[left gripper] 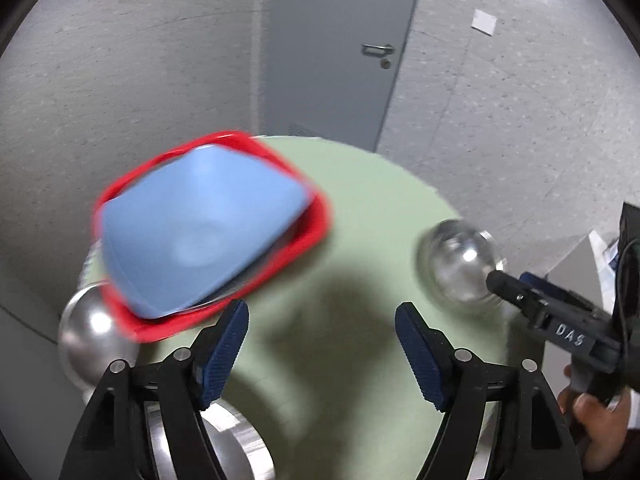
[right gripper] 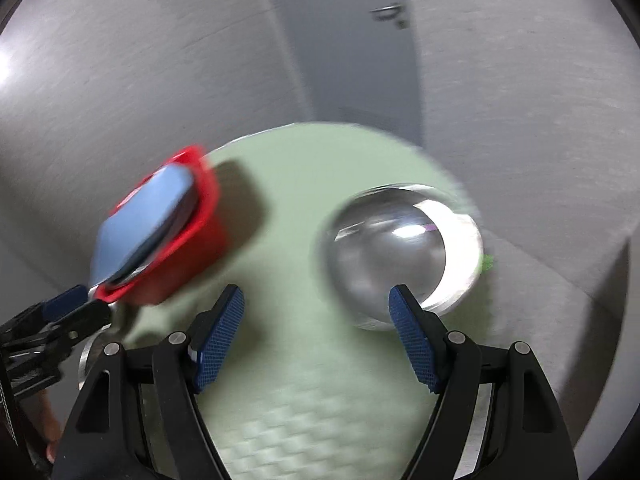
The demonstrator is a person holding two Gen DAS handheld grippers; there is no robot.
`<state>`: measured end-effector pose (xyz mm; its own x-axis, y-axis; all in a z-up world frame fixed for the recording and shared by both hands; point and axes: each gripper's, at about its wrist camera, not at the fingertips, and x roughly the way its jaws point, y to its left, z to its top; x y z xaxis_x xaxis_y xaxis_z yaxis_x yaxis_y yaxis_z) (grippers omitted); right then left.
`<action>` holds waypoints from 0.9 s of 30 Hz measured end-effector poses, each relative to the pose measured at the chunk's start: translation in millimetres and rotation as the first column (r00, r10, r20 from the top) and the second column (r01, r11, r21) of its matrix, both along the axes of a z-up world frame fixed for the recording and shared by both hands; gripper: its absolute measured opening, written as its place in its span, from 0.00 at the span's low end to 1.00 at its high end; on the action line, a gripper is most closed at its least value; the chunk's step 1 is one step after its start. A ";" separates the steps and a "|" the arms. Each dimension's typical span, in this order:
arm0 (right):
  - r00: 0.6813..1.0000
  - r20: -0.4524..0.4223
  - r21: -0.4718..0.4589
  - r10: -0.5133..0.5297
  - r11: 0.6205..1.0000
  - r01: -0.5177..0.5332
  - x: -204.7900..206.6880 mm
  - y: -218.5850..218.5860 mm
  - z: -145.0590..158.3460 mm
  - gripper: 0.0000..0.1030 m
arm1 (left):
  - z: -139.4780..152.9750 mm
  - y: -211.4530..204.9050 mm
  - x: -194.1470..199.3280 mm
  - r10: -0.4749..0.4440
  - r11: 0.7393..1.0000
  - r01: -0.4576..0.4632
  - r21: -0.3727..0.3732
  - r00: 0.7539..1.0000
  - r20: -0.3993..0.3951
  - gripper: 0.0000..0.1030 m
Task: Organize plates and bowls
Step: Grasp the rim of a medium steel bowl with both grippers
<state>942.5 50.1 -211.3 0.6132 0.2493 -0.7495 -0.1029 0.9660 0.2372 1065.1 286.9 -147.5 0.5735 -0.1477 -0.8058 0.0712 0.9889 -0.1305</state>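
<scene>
Steel bowl [right gripper: 394, 258], upside down on the table [right gripper: 304, 184], sat just ahead of the right gripper [right gripper: 316, 334], fingers spread, nothing held, likely for a rim grasp. Blue plate [left gripper: 196, 228] was nested in red tray [left gripper: 316, 216], ahead-left of the left gripper [left gripper: 322, 348], also spread.

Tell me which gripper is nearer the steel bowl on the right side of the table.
Right. The right gripper is open just in front of the steel bowl, one finger overlapping its rim. The left gripper is open over mid-table, nearer the red bin.

A bare utility-like room is showing: rough grey concrete walls [left gripper: 120, 60], plain grey metal door [left gripper: 336, 40], round pale-green table [left gripper: 360, 208].
</scene>
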 end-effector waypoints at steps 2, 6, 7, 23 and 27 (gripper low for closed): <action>0.999 -0.002 -0.016 -0.036 0.999 0.036 9.8 -26.4 -3.1 0.74 | -8.7 -20.1 19.0 0.000 1.000 0.000 0.006 1.000 -0.021 0.70; 0.997 -0.051 -0.024 -0.053 0.998 0.052 40.9 -75.1 -18.5 0.74 | -42.2 -58.7 58.9 0.024 1.000 -0.024 0.000 0.996 -0.088 0.69; 0.997 -0.066 -0.007 -0.037 0.999 0.037 50.6 -82.3 -22.8 0.74 | -49.5 -64.2 69.0 0.026 1.000 -0.026 0.002 0.994 -0.104 0.68; 0.965 -0.184 0.175 0.188 0.972 -0.156 91.8 -73.0 -57.2 0.18 | -63.5 -55.0 86.3 0.009 1.000 -0.013 -0.026 0.988 -0.154 0.11; 0.958 -0.151 0.212 0.243 0.955 -0.209 72.7 -44.4 -33.6 0.18 | -27.7 -12.2 40.6 0.041 0.999 -0.042 -0.008 0.996 -0.083 0.12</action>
